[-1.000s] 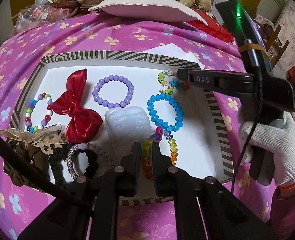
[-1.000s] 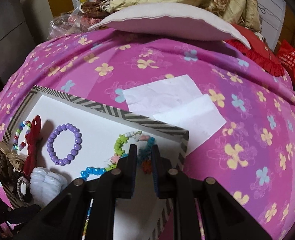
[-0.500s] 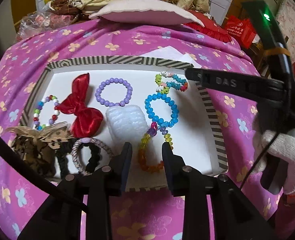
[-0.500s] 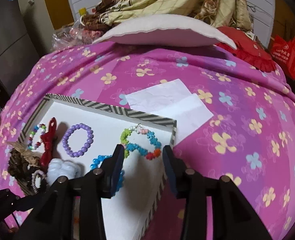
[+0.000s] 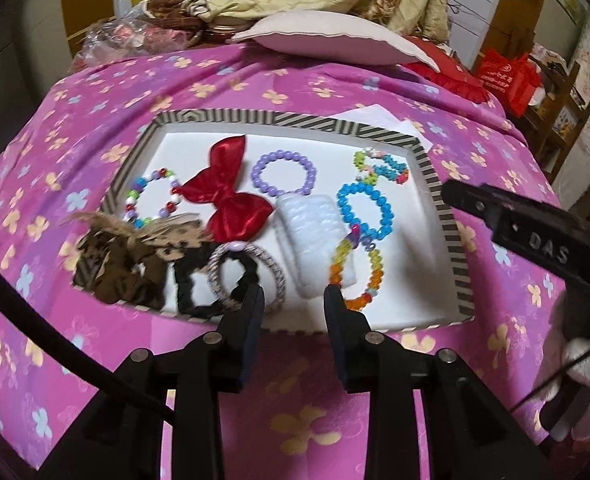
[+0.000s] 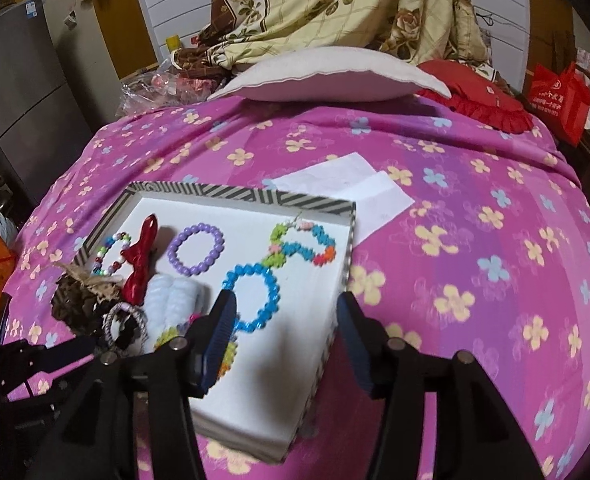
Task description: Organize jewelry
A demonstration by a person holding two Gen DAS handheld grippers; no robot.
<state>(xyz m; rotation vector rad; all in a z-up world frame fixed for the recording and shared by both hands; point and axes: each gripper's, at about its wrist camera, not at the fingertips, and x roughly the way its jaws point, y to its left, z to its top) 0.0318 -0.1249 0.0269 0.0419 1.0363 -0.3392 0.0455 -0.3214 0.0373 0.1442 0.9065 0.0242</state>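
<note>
the left gripper [image 5: 294,294] hangs over the near edge of the striped-rim tray [image 5: 453,248], its jaws parted with nothing between them; they have just been opening. just past its right fingertip lies the rainbow bead bracelet [image 5: 357,270], close to the tip but not pinched. just past its left fingertip sit the grey braided hair tie [image 5: 273,270] and a black scrunchie [image 5: 191,292], overlapping each other. straight ahead of the gap lies a white ribbed hair piece [image 5: 311,232]. further ahead are the purple bead bracelet [image 5: 285,172] and the red satin bow [image 5: 225,196], and off to the left the leopard-print scrunchie [image 5: 115,264] and a mixed-colour bead bracelet [image 5: 151,200].

the right gripper [image 6: 287,314] is also released, jaws wide and empty, and has just been opening. it hovers over the tray's right near portion. the blue bead bracelet [image 6: 255,296] lies just ahead of its left fingertip, apart from it, and the multicolour flower-bead bracelet [image 6: 301,246] lies further ahead, near the tray's far right corner. the tray's right rim runs just inside its right fingertip. beyond the tray, 2 white paper sheets [image 6: 347,190] rest on the pink floral bedspread [image 6: 475,240]. a white-gloved hand [image 5: 583,384] holds the right gripper.
</note>
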